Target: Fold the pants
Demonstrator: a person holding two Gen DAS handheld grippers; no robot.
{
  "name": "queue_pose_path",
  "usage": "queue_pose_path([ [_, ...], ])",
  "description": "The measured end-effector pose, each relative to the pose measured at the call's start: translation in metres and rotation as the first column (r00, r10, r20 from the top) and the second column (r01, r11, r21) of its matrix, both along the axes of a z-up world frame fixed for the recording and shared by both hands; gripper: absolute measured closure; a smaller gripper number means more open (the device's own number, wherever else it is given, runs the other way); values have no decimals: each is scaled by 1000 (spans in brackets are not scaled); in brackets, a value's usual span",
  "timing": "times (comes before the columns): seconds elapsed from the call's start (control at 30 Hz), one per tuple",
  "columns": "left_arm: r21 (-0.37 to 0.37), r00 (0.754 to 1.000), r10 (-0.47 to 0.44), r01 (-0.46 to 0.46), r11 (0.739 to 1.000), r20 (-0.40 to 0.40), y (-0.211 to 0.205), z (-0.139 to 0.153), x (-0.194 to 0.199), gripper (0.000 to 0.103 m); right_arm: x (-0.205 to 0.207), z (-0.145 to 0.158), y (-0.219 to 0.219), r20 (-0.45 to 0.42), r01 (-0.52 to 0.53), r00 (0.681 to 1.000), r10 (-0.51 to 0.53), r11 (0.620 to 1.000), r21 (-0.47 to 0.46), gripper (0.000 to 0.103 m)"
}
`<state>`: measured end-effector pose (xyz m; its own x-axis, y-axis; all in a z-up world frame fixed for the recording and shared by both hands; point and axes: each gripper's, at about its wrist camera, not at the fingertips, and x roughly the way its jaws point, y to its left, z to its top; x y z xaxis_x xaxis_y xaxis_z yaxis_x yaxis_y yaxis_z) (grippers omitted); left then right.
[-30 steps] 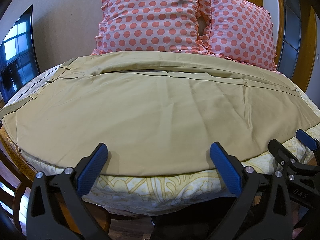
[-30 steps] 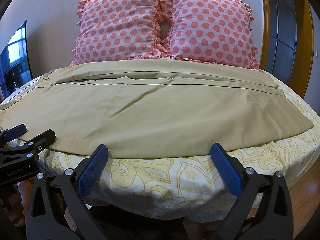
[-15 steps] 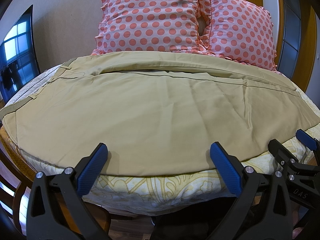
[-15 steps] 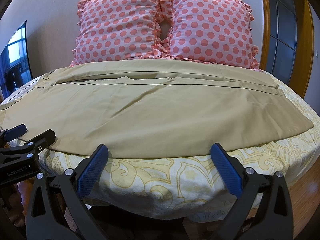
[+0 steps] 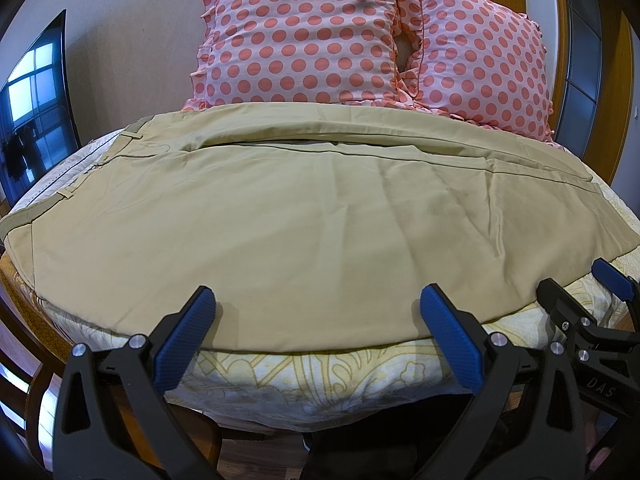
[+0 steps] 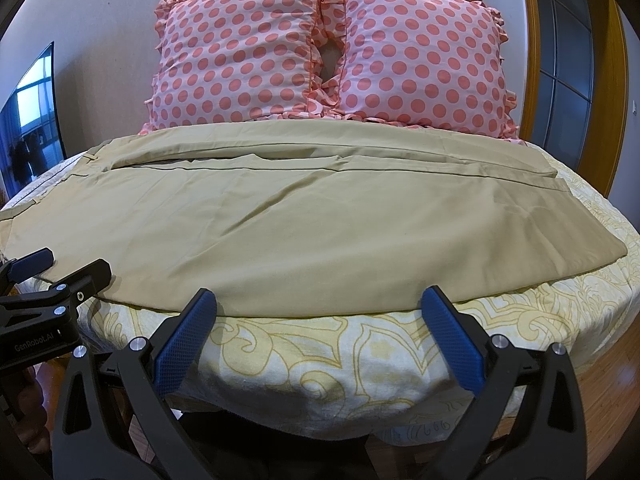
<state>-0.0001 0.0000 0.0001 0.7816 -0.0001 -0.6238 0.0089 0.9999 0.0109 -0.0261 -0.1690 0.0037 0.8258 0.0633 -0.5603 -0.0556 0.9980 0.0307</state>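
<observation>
Beige pants (image 5: 304,216) lie spread flat across the bed, waistband at the left (image 5: 24,220), leg hems at the right (image 6: 560,184); they also show in the right wrist view (image 6: 304,224). My left gripper (image 5: 316,300) is open and empty, hovering at the pants' near edge. My right gripper (image 6: 318,300) is open and empty, just short of the near edge, further right. Each gripper shows in the other's view: the right one (image 5: 576,292) at the right, the left one (image 6: 64,264) at the left.
Two pink polka-dot pillows (image 5: 296,36) (image 6: 424,60) lean against the wall behind the pants. The bed has a yellow patterned sheet (image 6: 360,344). A dark TV screen (image 5: 36,92) stands at the left. A wooden door frame (image 6: 600,76) is at the right.
</observation>
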Motion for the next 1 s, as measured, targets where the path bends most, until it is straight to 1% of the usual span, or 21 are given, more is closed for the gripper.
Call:
queue_pose_path([
  [0.13, 0, 1000, -1, 1, 1000, 1, 0, 0, 0, 2, 0, -1, 0, 3, -11, 1000, 11, 1000, -1, 1],
  [0.2, 2, 1000, -4, 4, 1000, -1, 0, 1, 1, 2, 5, 0, -5, -25, -30, 999, 31, 999, 9, 1],
  [0.23, 0, 1000, -5, 5, 1000, -8, 0, 1, 1, 2, 10, 6, -14, -32, -28, 999, 29, 999, 30, 1],
  [0.3, -4, 1000, -10, 10, 1000, -27, 1, 3, 5, 2, 13, 18, -28, 0, -10, 1000, 10, 998, 61, 1],
  [0.37, -8, 1000, -1, 1, 1000, -27, 4, 16, 7, 2, 19, 36, -49, 35, 19, 999, -22, 997, 80, 1],
  [0.4, -15, 1000, 3, -3, 1000, -19, 5, 19, 10, 2, 30, 48, -62, 53, 43, 997, -47, 996, 78, 1],
  [0.47, -30, 1000, 9, -9, 1000, 1, 9, 25, 20, 2, 54, 62, -86, 68, 99, 992, -103, 993, 61, 1],
  [0.57, -54, 999, 30, -28, 998, 34, 17, 40, 39, 2, 113, 78, -126, 50, 203, 978, -204, 979, 33, 1],
  [0.6, -57, 998, 39, -36, 998, 43, 18, 44, 46, 2, 140, 81, -141, 31, 254, 967, -254, 967, 25, 1],
  [0.67, -57, 997, 50, -47, 997, 53, 18, 52, 58, 2, 184, 82, -170, -19, 328, 945, -327, 944, 41, 3],
  [0.7, -58, 997, 53, -49, 997, 59, 18, 56, 66, 2, 213, 81, -187, -60, 371, 928, -368, 927, 58, 11],
  [0.73, -59, 997, 52, -49, 997, 63, 17, 59, 72, 2, 235, 78, -201, -97, 403, 913, -396, 913, 68, 22],
  [0.8, -59, 996, 51, -47, 997, 69, 14, 63, 81, 2, 286, 71, -224, -166, 464, 879, -446, 881, 92, 31],
  [0.83, -58, 996, 49, -45, 997, 71, 13, 64, 87, 2, 305, 67, -233, -192, 489, 864, -466, 867, 98, 34],
  [0.87, -58, 996, 47, -43, 997, 70, 12, 64, 91, 2, 332, 59, -244, -236, 528, 836, -495, 843, 103, 35],
  [0.9, -59, 997, 43, -39, 998, 67, 11, 64, 95, 2, 349, 53, -252, -269, 558, 813, -516, 823, 110, 39],
  [0.93, -59, 997, 39, -35, 998, 62, 10, 63, 100, 2, 360, 48, -257, -293, 578, 796, -529, 808, 112, 42],
  [0.97, -58, 998, 36, -32, 998, 58, 9, 62, 102, 2, 372, 42, -262, -322, 608, 771, -550, 787, 110, 42],
  [1.0, -58, 998, 33, -30, 998, 54, 9, 61, 106, 2, 387, 33, -268, -357, 645, 734, -578, 758, 97, 42],
])
